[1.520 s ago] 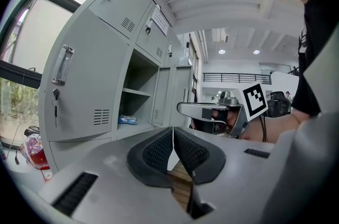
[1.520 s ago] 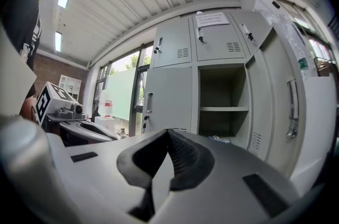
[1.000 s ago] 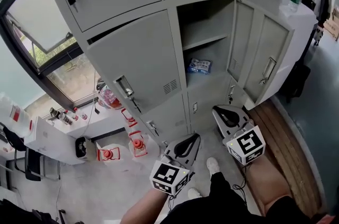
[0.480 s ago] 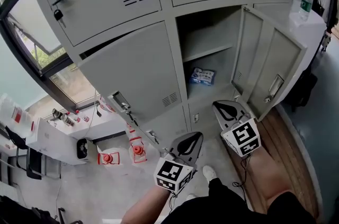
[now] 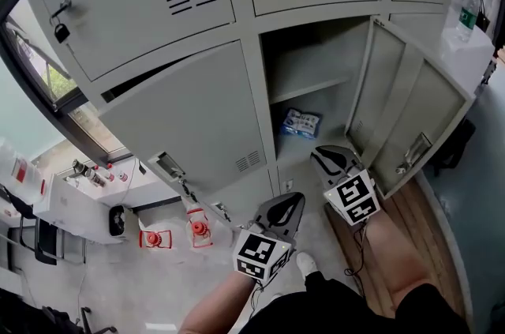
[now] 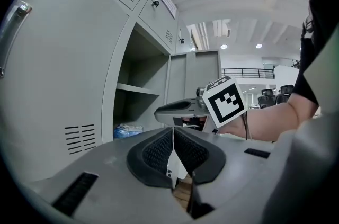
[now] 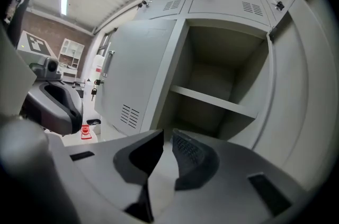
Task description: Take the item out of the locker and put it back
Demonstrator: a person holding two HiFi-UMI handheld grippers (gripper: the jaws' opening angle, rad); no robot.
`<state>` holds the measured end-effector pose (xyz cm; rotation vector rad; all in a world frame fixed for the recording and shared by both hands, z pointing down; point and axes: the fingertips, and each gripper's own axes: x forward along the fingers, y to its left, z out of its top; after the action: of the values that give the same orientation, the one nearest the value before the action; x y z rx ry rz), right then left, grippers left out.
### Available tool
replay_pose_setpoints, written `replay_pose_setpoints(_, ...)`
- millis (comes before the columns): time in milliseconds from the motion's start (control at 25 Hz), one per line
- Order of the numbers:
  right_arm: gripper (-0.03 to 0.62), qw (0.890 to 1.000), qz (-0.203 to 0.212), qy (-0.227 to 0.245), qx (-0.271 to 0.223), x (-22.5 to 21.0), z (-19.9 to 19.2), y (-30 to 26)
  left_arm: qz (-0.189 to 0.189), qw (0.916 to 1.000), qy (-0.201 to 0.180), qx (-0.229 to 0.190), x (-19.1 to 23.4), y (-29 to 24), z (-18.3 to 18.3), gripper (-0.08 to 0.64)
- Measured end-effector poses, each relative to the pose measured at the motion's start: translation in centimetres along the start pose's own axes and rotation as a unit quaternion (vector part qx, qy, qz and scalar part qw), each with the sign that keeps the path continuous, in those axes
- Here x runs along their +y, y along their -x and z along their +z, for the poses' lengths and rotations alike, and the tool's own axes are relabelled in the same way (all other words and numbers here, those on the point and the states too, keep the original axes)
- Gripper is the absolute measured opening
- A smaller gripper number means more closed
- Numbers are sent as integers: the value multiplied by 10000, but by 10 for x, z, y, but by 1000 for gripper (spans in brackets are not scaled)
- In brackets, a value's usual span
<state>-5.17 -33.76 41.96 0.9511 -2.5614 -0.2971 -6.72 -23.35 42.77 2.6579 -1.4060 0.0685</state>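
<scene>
1. The packet (image 5: 301,122) lies on the floor of the locker's (image 5: 197,111) open bay, under its shelf (image 5: 304,88), with nothing in front of it.
2. The bay's door (image 5: 410,119) stands swung out at the right.
3. The right gripper (image 5: 327,156) is just outside the bay, below the packet and apart from it. Its jaws have just been opening to a narrow gap, with nothing between them.
4. The left gripper (image 5: 290,202) is further left, before a closed door, its jaws pressed together and empty.
5. Red items (image 5: 150,238) sit on the floor left of the locker.
</scene>
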Motion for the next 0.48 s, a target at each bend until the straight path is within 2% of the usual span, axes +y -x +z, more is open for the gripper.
replay_pose_setpoints(240,164,9989,69,211,411,-14,-25,-35,35,9999,-13,108,14,-18,-7,21)
replay_pose_setpoints(480,219,9910,-31,893,999,-30,-54,-73,100,9997,-5,218,30,-33,-15,21)
